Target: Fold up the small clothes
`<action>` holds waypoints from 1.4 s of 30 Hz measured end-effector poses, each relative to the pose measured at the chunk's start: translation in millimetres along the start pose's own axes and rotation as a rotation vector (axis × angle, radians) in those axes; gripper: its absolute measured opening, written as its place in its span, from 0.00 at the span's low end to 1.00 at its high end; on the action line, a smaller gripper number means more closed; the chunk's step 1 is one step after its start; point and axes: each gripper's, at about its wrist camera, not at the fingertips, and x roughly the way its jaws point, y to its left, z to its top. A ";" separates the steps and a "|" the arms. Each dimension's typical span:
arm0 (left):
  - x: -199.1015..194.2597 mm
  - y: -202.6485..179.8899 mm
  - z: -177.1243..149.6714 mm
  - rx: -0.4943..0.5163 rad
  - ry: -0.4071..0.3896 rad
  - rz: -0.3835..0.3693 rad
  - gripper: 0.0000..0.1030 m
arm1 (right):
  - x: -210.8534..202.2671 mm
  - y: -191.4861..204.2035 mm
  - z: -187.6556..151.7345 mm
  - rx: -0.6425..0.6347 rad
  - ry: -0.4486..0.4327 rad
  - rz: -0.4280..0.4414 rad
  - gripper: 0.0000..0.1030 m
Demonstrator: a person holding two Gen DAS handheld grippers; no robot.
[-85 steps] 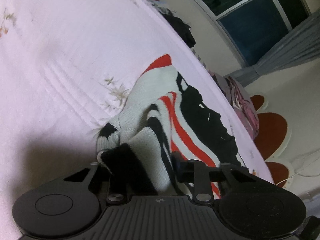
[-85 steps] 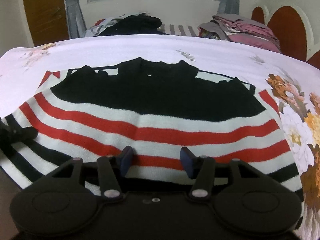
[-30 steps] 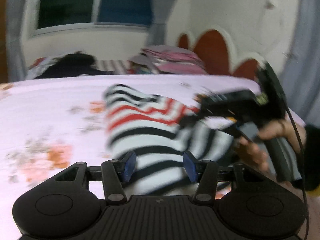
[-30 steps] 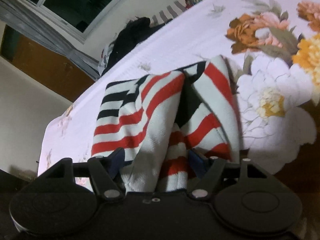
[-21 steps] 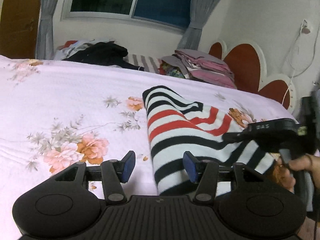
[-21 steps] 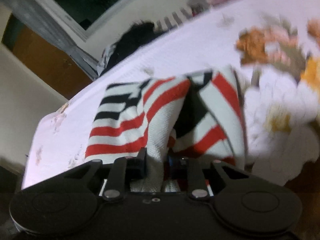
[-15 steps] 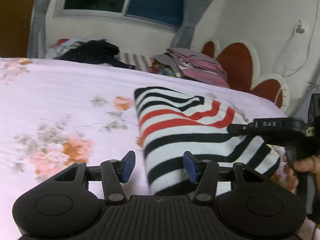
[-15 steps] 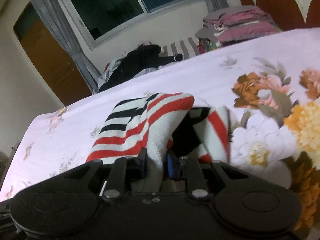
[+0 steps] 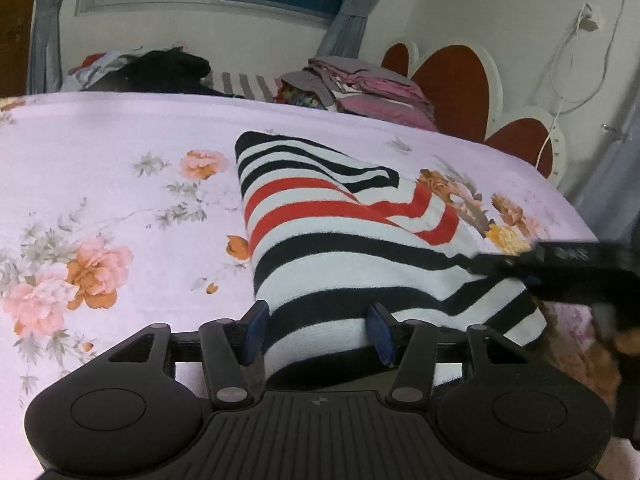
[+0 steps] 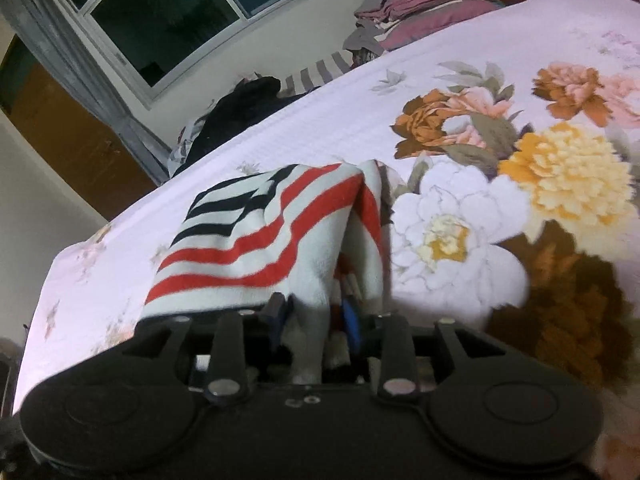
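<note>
Left view: the left gripper (image 9: 318, 330), jaws apart, straddles the striped sweater (image 9: 340, 240) near the bed's (image 9: 120, 152) front edge. Right view: the right gripper (image 10: 314, 318), jaws just opening, has folded layers between; release evenly, keeping edges aligned.

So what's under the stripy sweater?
The flowery bedsheet lies under the sweater; it shows all around it. The sweater is folded over itself, so its inner layers and the sheet right beneath are covered.
</note>
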 end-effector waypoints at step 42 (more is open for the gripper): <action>8.3 -13.9 -16.8 0.092 0.067 0.030 0.58 | -17.8 -1.0 -17.4 0.055 0.024 -0.018 0.18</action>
